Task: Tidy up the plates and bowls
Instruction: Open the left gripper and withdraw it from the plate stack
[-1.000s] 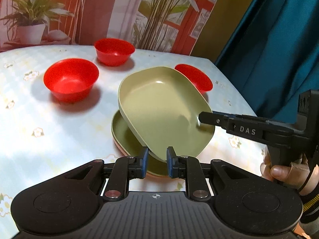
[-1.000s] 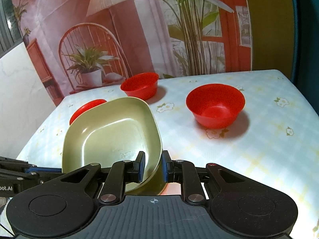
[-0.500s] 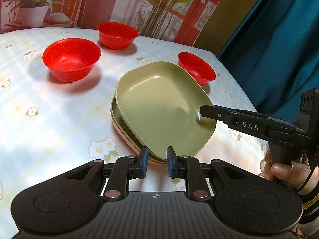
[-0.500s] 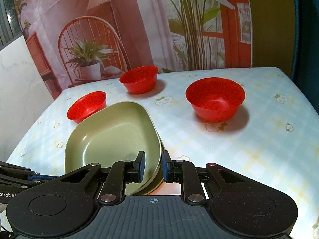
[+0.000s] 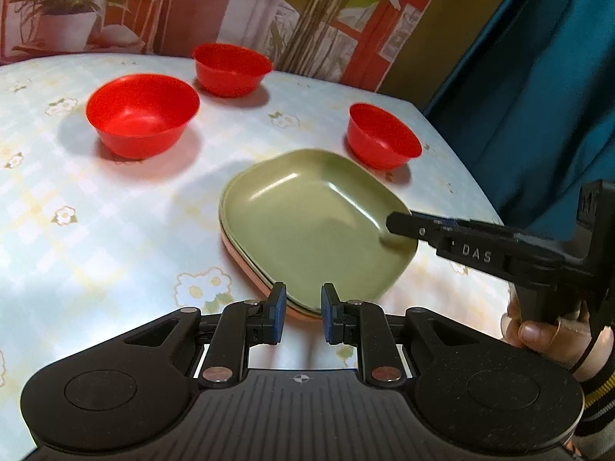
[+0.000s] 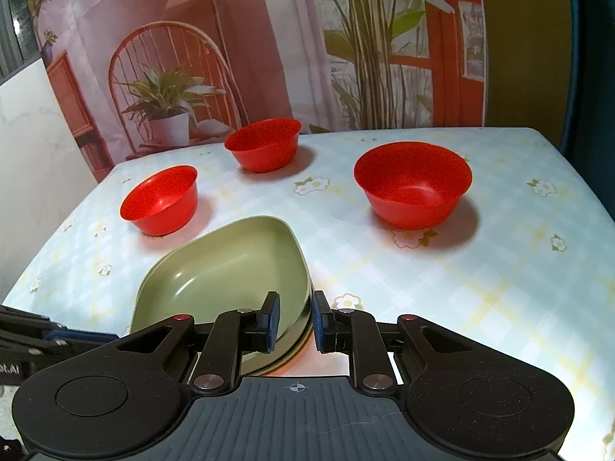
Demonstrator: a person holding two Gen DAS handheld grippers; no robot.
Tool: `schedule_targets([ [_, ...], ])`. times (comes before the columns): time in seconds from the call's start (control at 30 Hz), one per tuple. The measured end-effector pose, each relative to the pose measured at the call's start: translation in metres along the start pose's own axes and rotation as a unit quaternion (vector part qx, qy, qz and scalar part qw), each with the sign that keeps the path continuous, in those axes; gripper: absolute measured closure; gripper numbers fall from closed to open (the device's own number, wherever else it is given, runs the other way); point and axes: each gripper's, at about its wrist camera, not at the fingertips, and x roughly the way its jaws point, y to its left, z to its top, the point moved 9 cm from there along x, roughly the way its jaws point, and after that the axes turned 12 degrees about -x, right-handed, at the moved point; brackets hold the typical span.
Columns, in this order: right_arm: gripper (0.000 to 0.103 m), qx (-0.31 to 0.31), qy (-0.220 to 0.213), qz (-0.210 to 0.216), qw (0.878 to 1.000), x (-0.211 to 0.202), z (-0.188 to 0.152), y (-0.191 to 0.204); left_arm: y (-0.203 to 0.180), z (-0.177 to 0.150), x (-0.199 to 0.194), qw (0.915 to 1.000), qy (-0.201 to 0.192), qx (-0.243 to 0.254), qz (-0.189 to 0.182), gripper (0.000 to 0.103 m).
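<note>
Only from the left wrist view shows a hand [image 5: 553,340] gripping the right gripper [image 5: 396,223].

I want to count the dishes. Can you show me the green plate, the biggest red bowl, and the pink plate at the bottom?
green plate [image 5: 315,223], left wrist view, on its inside floor.
biggest red bowl [image 6: 413,186], right wrist view, on its inner wall.
pink plate [image 5: 246,269], left wrist view, on its rim peeking out underneath.
</note>
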Motion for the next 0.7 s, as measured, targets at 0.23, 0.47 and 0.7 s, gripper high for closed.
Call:
schedule_targets([
  [0.23, 0.086, -0.010, -0.023, -0.012, 1.000, -0.009, 0.004, 0.000, 0.004, 0.006, -0.003, 0.9998, -0.018, -0.007, 0.011, 0.083],
  [0.47, 0.091, -0.018, -0.015, -0.014, 1.000, -0.004, -0.005, 0.002, 0.007, 0.004, 0.000, 0.9998, -0.014, -0.008, 0.015, 0.082],
  [0.7, 0.091, -0.020, -0.012, -0.018, 1.000, 0.000, -0.011, 0.003, 0.009, 0.002, 0.003, 0.9998, -0.011, -0.012, 0.013, 0.082],
])
